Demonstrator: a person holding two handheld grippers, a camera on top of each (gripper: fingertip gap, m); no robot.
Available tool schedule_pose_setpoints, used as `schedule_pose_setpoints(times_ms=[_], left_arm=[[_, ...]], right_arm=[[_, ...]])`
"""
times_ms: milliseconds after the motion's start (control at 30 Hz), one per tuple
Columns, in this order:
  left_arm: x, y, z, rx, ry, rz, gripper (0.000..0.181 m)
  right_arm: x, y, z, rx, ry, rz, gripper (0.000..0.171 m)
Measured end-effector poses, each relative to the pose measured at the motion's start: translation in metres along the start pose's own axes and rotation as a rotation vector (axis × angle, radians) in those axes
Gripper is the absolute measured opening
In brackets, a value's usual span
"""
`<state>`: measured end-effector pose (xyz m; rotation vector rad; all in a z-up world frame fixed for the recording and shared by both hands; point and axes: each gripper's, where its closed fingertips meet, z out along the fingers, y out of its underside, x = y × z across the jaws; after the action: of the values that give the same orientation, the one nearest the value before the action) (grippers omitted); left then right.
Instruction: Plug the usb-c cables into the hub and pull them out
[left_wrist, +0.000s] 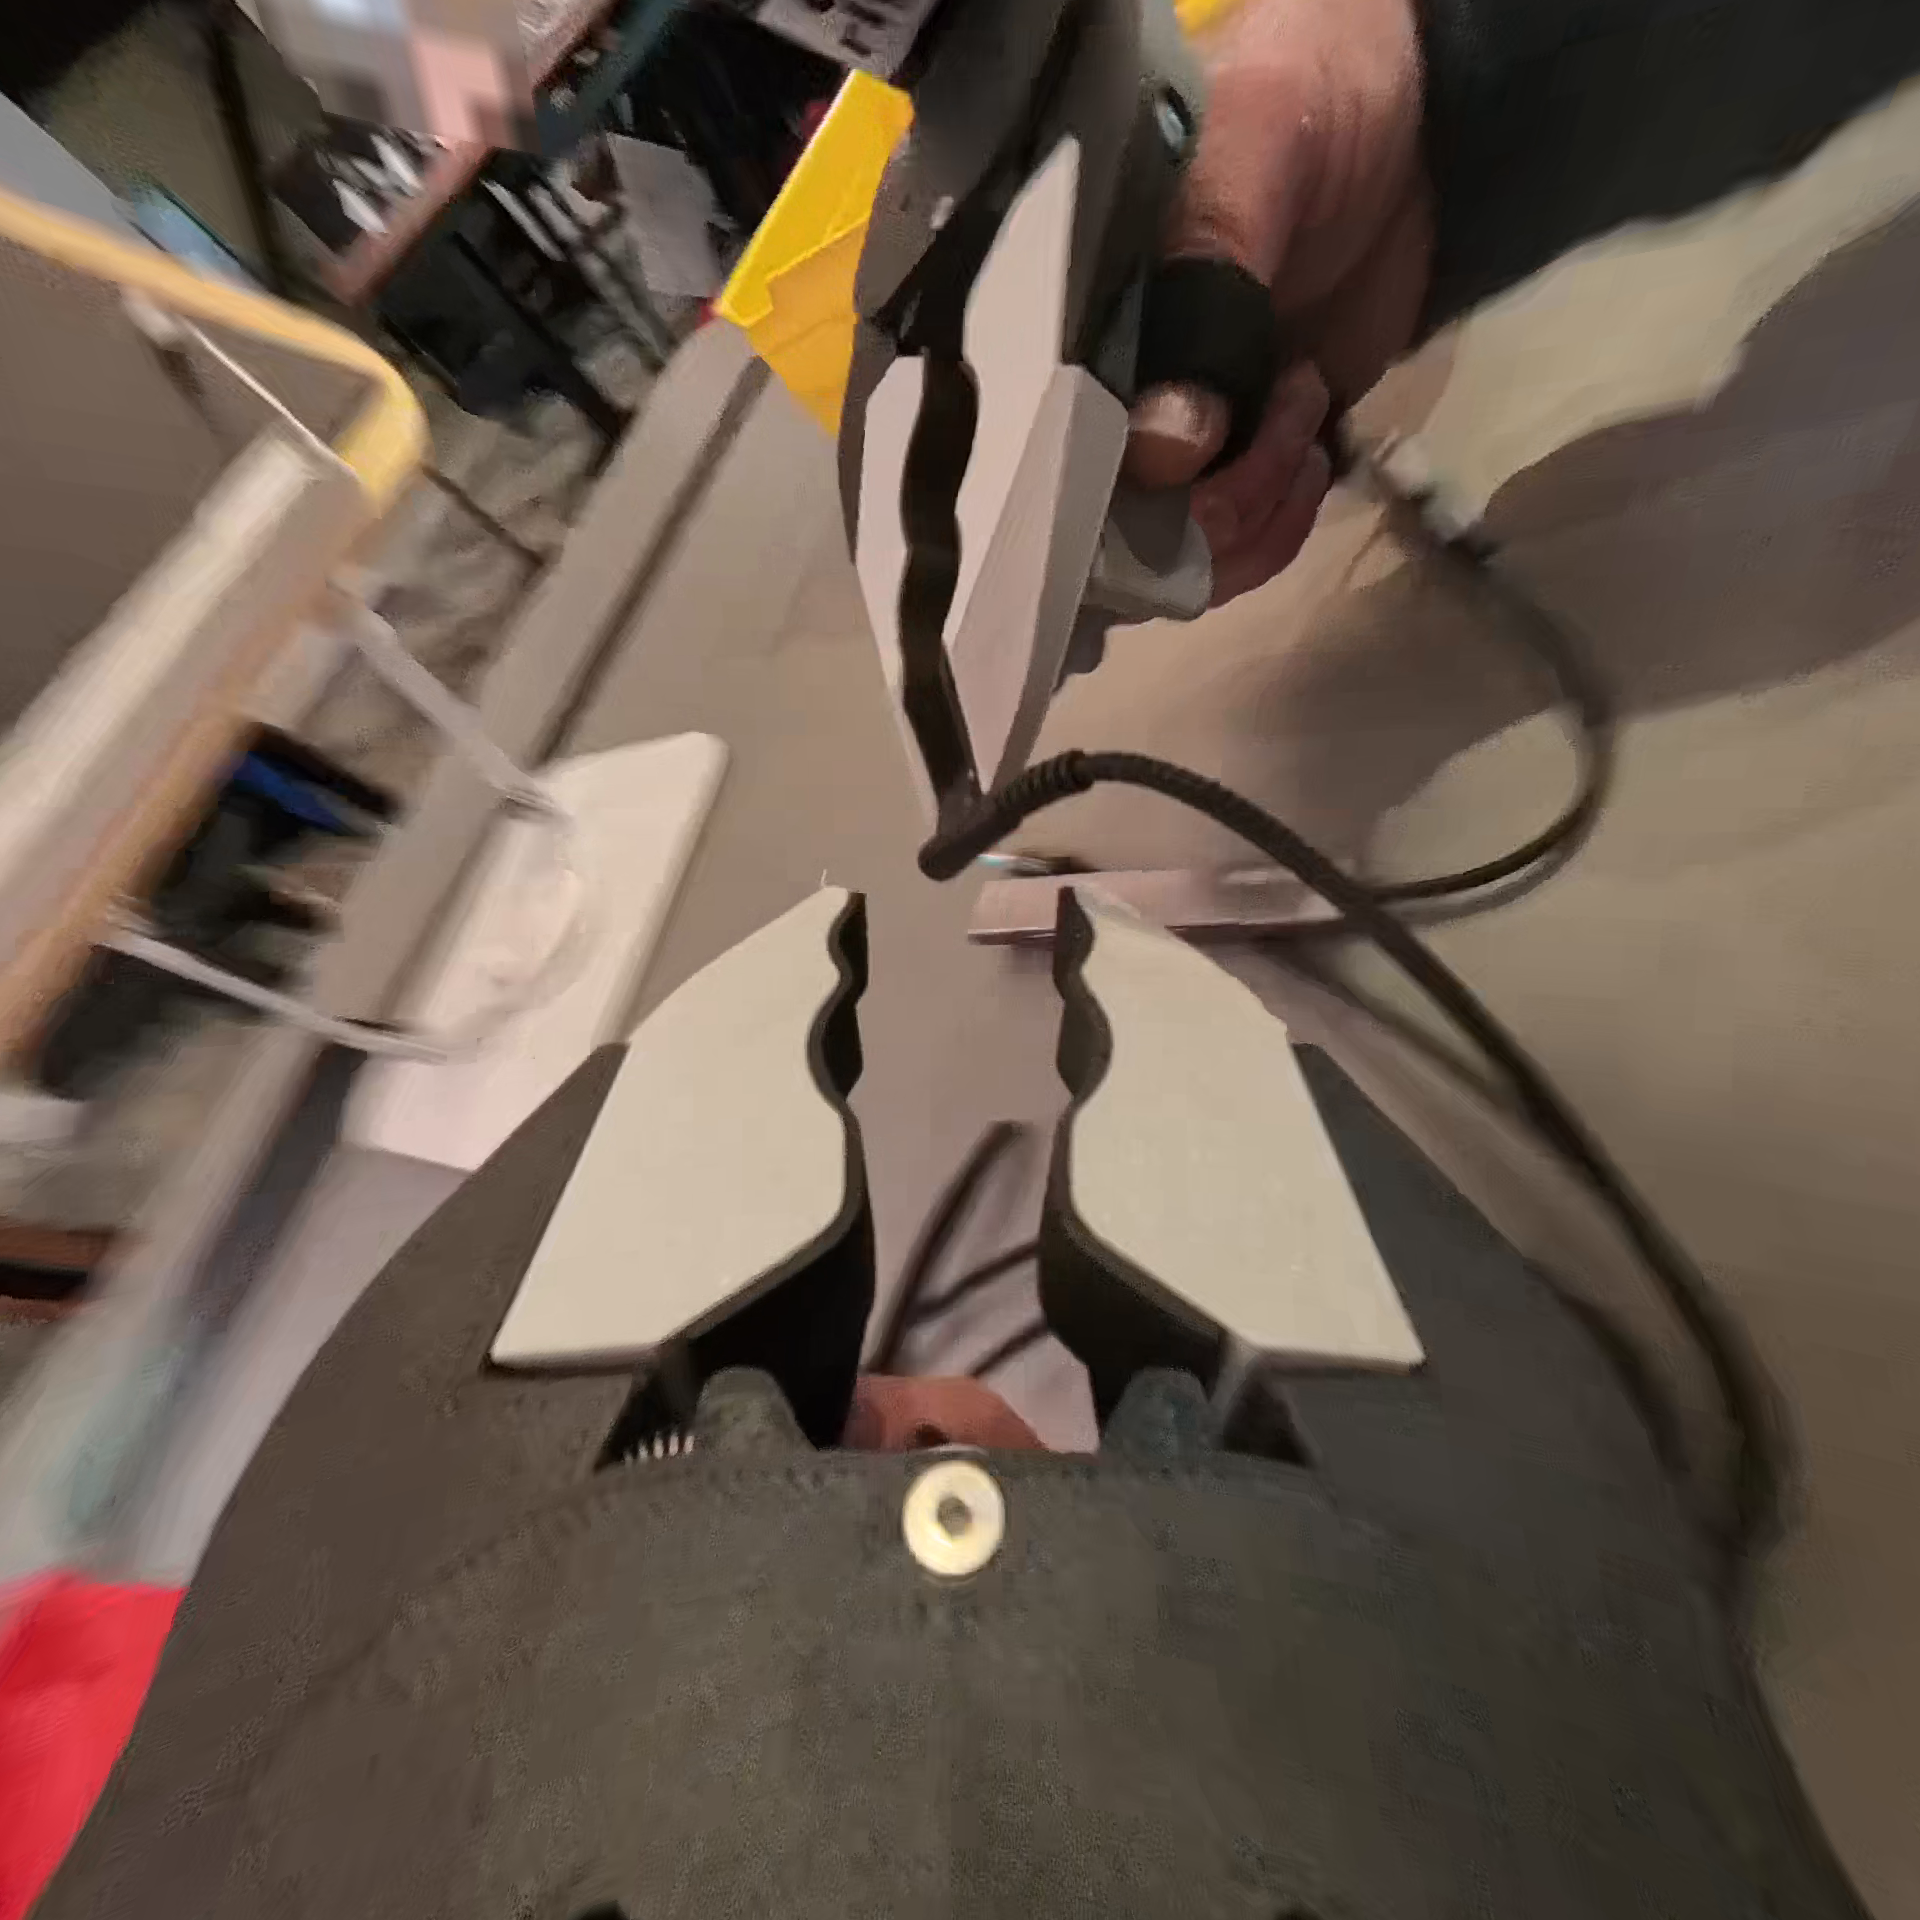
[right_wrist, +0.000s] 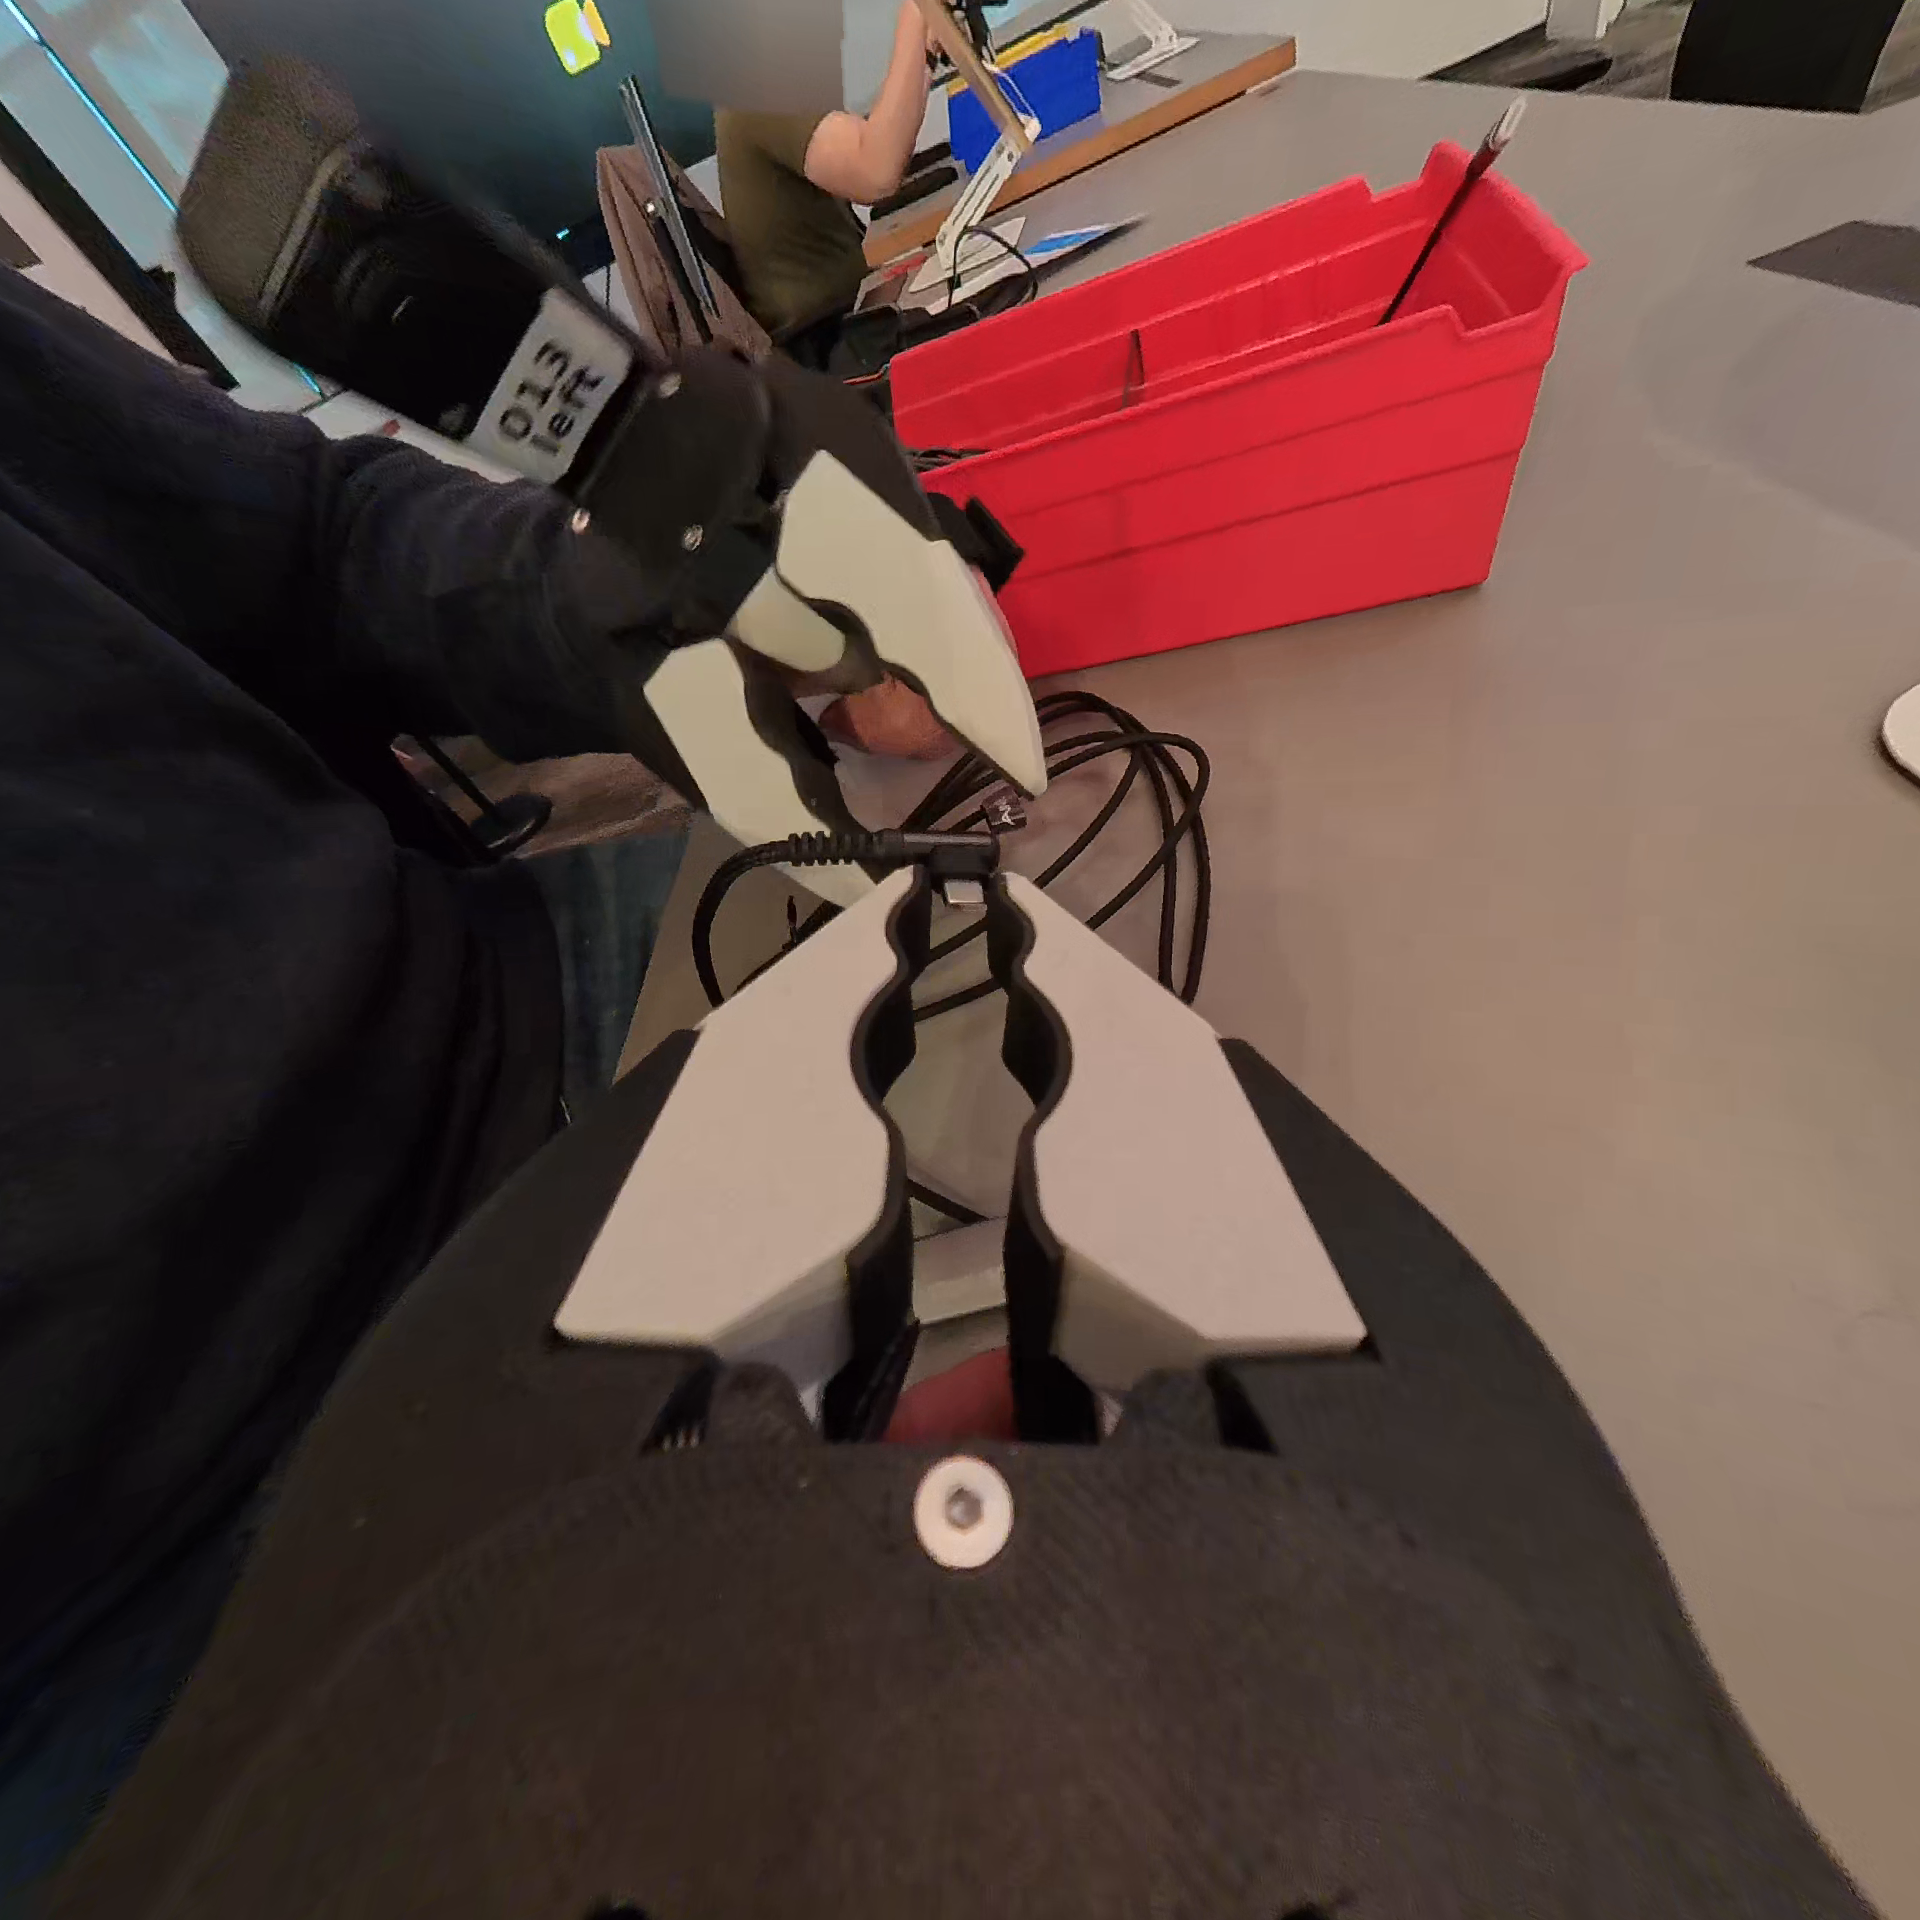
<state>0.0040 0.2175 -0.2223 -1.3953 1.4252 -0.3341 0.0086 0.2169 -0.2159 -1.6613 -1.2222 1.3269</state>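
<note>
My right gripper (right_wrist: 958, 885) is shut on the angled plug (right_wrist: 961, 871) of a black braided usb-c cable (right_wrist: 769, 857). In the left wrist view it (left_wrist: 961, 795) comes down from above and holds the plug (left_wrist: 951, 847) just off the near end of the flat grey hub (left_wrist: 1164, 902) on the table. My left gripper (left_wrist: 966, 914) is open and empty, with its fingertips on either side of the hub's end, just below the plug. It also shows open in the right wrist view (right_wrist: 930, 816). More black cable (right_wrist: 1164, 821) lies coiled on the table.
A red plastic bin (right_wrist: 1247, 488) stands on the grey table (right_wrist: 1558, 935) behind the coil. A white pad (left_wrist: 623, 821) and a thin stand lie left of the hub. A yellow bin (left_wrist: 821, 260) is farther off. A person (right_wrist: 790, 208) sits at a far desk.
</note>
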Motion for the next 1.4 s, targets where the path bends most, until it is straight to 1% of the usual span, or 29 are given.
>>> schedule_pose_setpoints(times_ms=[133,200,300,500,633,800,1000,1200,1400], left_arm=[[-0.005,-0.006,-0.013,0.126,0.132,-0.36,0.03],[-0.011,-0.013,-0.02,0.199,0.198,-0.513,0.034],[-0.016,-0.02,-0.021,0.234,0.248,-0.6,0.035],[-0.004,-0.029,-0.013,0.168,0.368,-0.572,0.04],[-0.009,-0.027,-0.009,0.048,0.362,-0.521,0.035],[0.0,-0.022,-0.008,-0.104,0.447,-0.42,0.035],[-0.008,-0.021,-0.009,-0.099,0.447,-0.429,0.033],[0.001,-0.019,-0.004,-0.173,0.466,-0.352,0.033],[-0.003,-0.017,-0.009,-0.179,0.481,-0.357,0.041]], right_arm=[[-0.001,0.0,-0.003,0.007,0.009,-0.035,0.008],[-0.002,0.0,-0.003,0.005,0.011,-0.057,0.008],[-0.003,0.0,-0.002,-0.014,0.022,-0.09,0.008],[-0.002,-0.002,-0.002,-0.049,0.051,-0.153,0.008],[-0.002,0.001,-0.002,-0.097,0.073,-0.19,0.008],[-0.003,-0.003,0.0,-0.11,0.079,-0.221,0.008],[-0.005,-0.004,0.0,-0.116,0.095,-0.248,0.008],[-0.006,-0.004,0.001,-0.14,0.111,-0.275,0.008],[-0.009,-0.006,0.0,-0.132,0.12,-0.29,0.008]])
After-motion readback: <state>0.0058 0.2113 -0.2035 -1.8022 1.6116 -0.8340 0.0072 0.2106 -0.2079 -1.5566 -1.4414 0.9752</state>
